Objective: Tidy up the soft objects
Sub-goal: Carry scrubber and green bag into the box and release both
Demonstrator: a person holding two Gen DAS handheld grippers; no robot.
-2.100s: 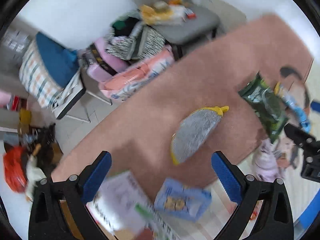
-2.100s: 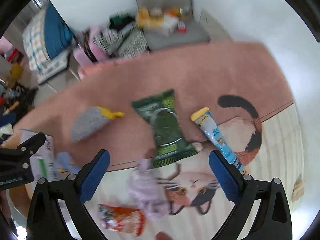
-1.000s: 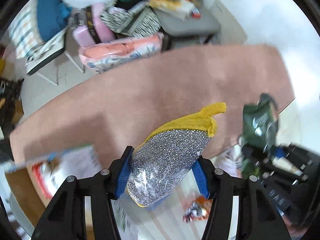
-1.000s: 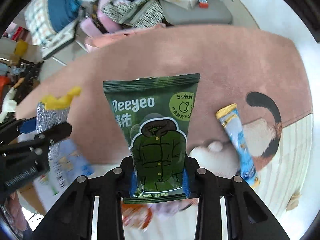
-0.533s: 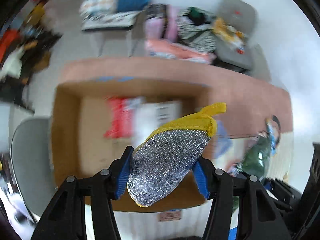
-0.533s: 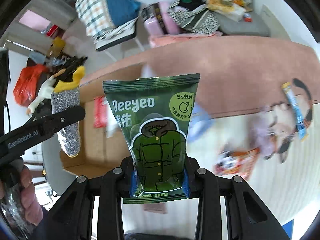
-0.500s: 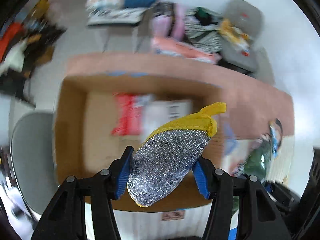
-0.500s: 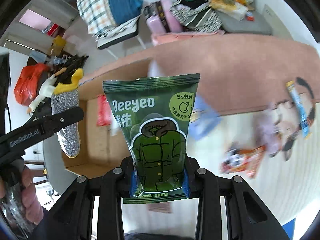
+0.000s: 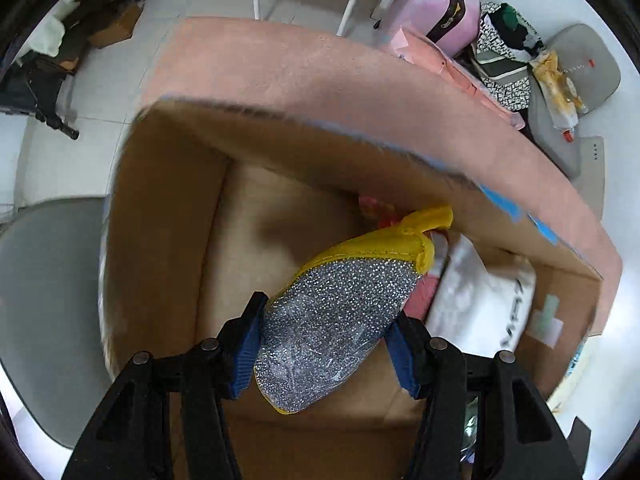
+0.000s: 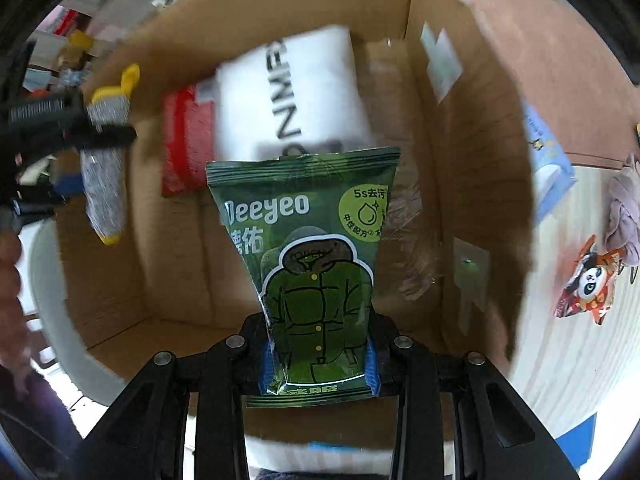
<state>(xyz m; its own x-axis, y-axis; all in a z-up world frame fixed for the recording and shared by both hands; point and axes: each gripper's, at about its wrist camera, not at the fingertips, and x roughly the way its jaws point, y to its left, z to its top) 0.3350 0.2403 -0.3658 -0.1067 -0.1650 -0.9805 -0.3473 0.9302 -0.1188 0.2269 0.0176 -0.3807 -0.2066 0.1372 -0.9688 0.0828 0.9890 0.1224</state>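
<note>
My left gripper (image 9: 326, 346) is shut on a silver glitter scrub pad with yellow trim (image 9: 340, 312) and holds it over the open cardboard box (image 9: 168, 216). My right gripper (image 10: 318, 360) is shut on a green Deeyeo wipes pack (image 10: 308, 248) and holds it above the same box (image 10: 472, 128). In the right wrist view the left gripper (image 10: 60, 128) and its scrub pad (image 10: 104, 176) show at the left. A white pack (image 10: 292, 92) and a red pack (image 10: 186, 140) lie in the box; the white pack also shows in the left wrist view (image 9: 480, 300).
The box stands on a pink rug (image 9: 320, 68). A grey chair seat (image 9: 40, 300) is at its left. A blue pack (image 10: 548, 168), a panda snack pack (image 10: 588, 284) and a lilac soft thing (image 10: 624, 208) lie on the mat to the right. Luggage and clutter (image 9: 452, 4) lie beyond.
Both grippers have dropped closer to the box, which now fills both views. Each still holds its object: the scrub pad and the green pack.
</note>
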